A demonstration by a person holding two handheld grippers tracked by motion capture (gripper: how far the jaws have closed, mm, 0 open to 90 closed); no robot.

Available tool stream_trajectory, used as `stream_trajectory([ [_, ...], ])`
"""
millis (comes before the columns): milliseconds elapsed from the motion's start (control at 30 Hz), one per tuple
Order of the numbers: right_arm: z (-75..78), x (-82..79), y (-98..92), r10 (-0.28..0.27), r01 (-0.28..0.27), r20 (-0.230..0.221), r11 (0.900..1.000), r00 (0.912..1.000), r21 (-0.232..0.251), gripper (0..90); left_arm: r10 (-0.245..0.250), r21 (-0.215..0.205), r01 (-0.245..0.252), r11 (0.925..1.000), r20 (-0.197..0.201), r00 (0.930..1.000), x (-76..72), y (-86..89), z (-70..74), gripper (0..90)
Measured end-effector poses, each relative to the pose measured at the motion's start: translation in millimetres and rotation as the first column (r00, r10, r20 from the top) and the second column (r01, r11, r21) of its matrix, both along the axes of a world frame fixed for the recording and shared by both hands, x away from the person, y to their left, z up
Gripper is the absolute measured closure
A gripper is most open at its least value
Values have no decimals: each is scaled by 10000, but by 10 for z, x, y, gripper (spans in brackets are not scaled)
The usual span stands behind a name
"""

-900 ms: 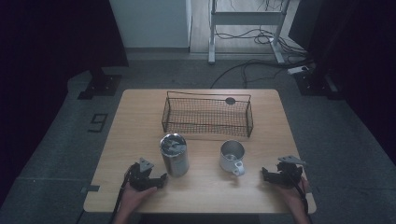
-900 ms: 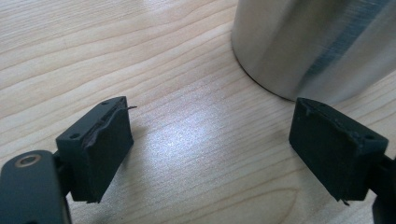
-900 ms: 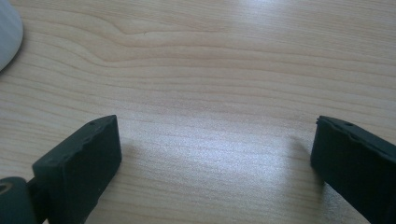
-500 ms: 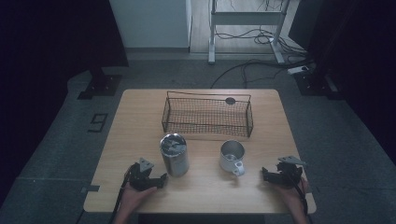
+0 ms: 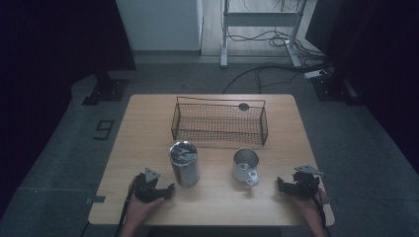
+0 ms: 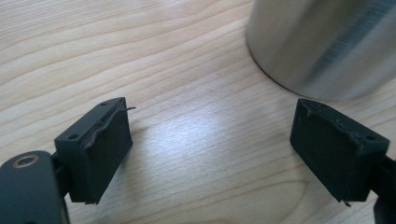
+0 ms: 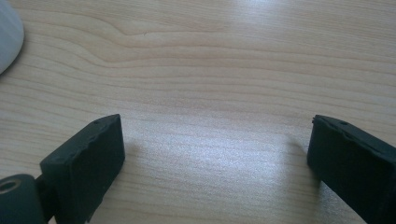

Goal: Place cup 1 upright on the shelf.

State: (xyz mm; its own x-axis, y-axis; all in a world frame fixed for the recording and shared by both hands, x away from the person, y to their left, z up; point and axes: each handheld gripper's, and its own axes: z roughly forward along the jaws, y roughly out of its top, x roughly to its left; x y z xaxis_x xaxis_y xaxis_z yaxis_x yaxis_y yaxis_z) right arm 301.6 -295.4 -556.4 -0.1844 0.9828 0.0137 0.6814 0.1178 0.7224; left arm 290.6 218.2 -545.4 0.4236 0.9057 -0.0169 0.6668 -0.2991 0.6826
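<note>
The left gripper [image 5: 165,190] rests at the near edge of the table [image 5: 148,128], at about 7 o'clock on the tabletop. In the left gripper view its jaws stand wide apart with only bare wood between them; nothing is held. Just to its right, at about 1 o'clock from it, stands the can [image 5: 184,163], a tall steel cylinder, upright, close to the gripper but not touching. In the left gripper view its brushed wall [image 6: 322,46] fills the upper right, just beyond the right-hand jaw.

I judge the can stiff and smooth, so likely slippery under the pads, and not fragile. How heavy it is I cannot tell; something shows at its top, but whether that is a lid or contents is unclear. The best hold looks to be across the round wall near mid-height, jaws square to it, so it neither tips nor squirts out.

Right of the can sits the mug [image 5: 245,165], a small metal one with its handle toward 5 o'clock. It looks light and rigid; the rim or the handle would take a grip.

Behind both, at 12 o'clock, is the wire basket [image 5: 220,123].

The right gripper [image 5: 281,185] lies at about 5 o'clock on the table, jaws also wide and empty, with the mug's pale edge [image 7: 9,37] at its view's upper left.
</note>
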Motion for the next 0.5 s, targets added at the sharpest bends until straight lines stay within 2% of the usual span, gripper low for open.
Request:
stream_trajectory([
  [167, 1, 0, 2, -16, 16, -10, 10000, 10000, 10, 40, -36, -243, 39, 9997, 120, 9999, -23, 31, 52, 128],
  [233, 1, 0, 2, -16, 16, -10, 10000, 10000, 14, 40, -173, -530, 185, 9984, 243, 9996, -55, 47, 109, 124],
  [500, 1, -22, 2, -164, 164, 17, 9999, 9999, 19, 47, -256, -862, 288, 9959, 383, 9989, -56, 108, 190, 95],
])
